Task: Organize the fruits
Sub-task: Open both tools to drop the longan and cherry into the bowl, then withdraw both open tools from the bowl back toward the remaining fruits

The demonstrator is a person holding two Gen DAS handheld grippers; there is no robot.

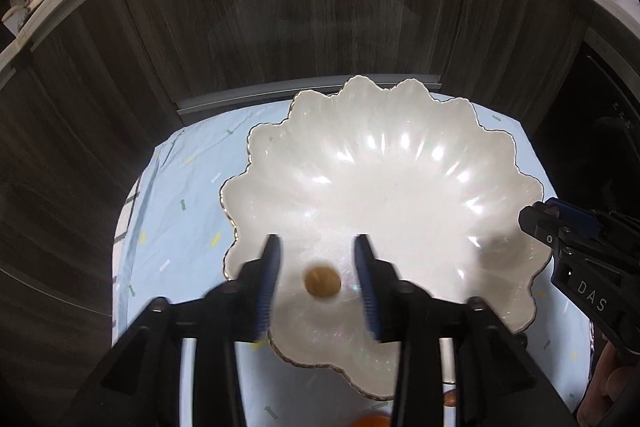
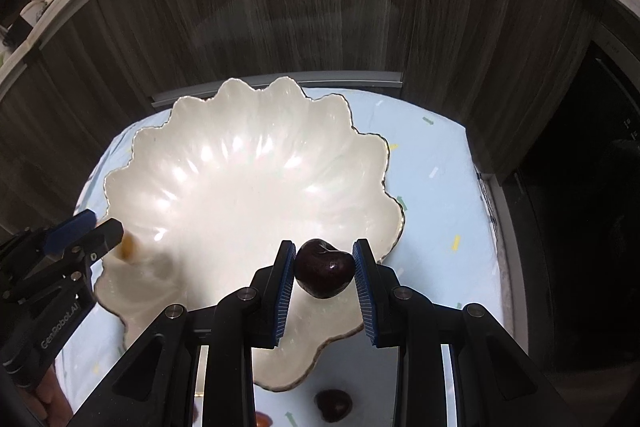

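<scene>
A white scalloped shell-shaped plate with a gold rim sits on a light blue cloth; it also shows in the right wrist view. My left gripper is open over the plate's near left part, with a small round tan-brown fruit blurred between and below its fingers, apart from both pads. That fruit shows in the right wrist view beside the left gripper. My right gripper is shut on a dark red cherry above the plate's near right edge. The right gripper shows in the left wrist view.
Another dark cherry lies on the cloth in front of the plate. An orange fruit peeks at the bottom edge. Dark wood cabinet fronts rise behind the table, with a cluttered counter above.
</scene>
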